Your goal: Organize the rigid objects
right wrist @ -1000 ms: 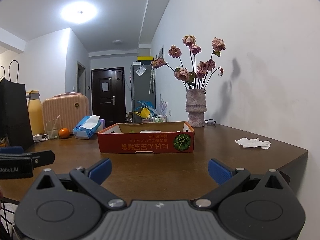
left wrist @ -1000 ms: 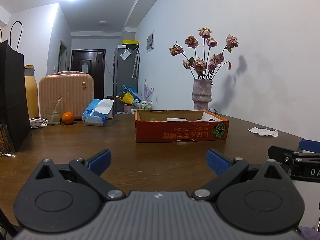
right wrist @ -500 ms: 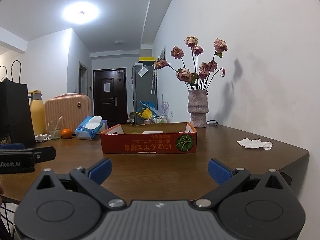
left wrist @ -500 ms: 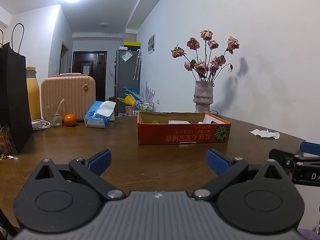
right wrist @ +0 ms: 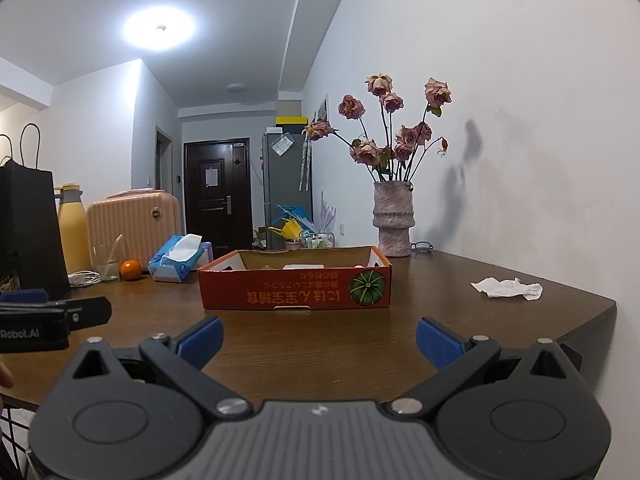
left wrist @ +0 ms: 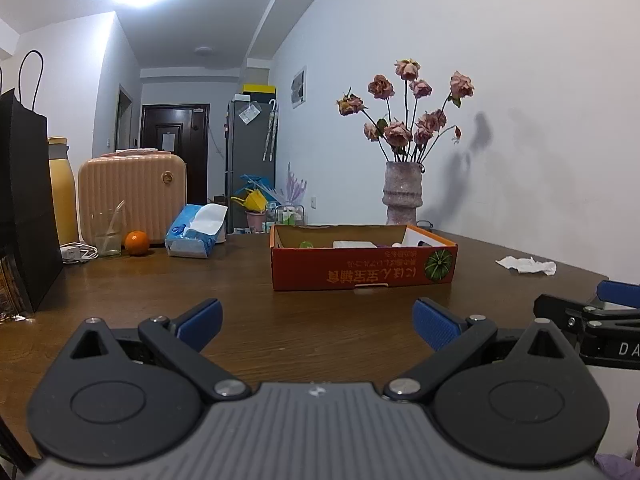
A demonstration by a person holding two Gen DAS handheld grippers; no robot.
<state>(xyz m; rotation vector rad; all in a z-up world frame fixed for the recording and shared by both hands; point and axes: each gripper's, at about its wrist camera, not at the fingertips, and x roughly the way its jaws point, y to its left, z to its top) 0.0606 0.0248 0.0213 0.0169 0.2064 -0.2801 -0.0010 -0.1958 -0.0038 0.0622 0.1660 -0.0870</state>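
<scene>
The shallow red cardboard box (left wrist: 362,264) sits mid-worktop (left wrist: 248,320), several small items inside, barely visible. Short of the box, the left claw (left wrist: 316,322) and right claw (right wrist: 318,340) hover, jaws spread, empty. This fits either sorting about to start or finished.

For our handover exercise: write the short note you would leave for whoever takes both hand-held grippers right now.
Left hand-held gripper: open, holding nothing, above the table's near edge.
Right hand-held gripper: the same.
Orange cardboard box: mid-table, a few small items inside, hard to identify.
Loose on the table: orange, tissue pack, glass, crumpled tissue.
Done or left: cannot tell; this fits sorting about to begin or just finished.
</scene>
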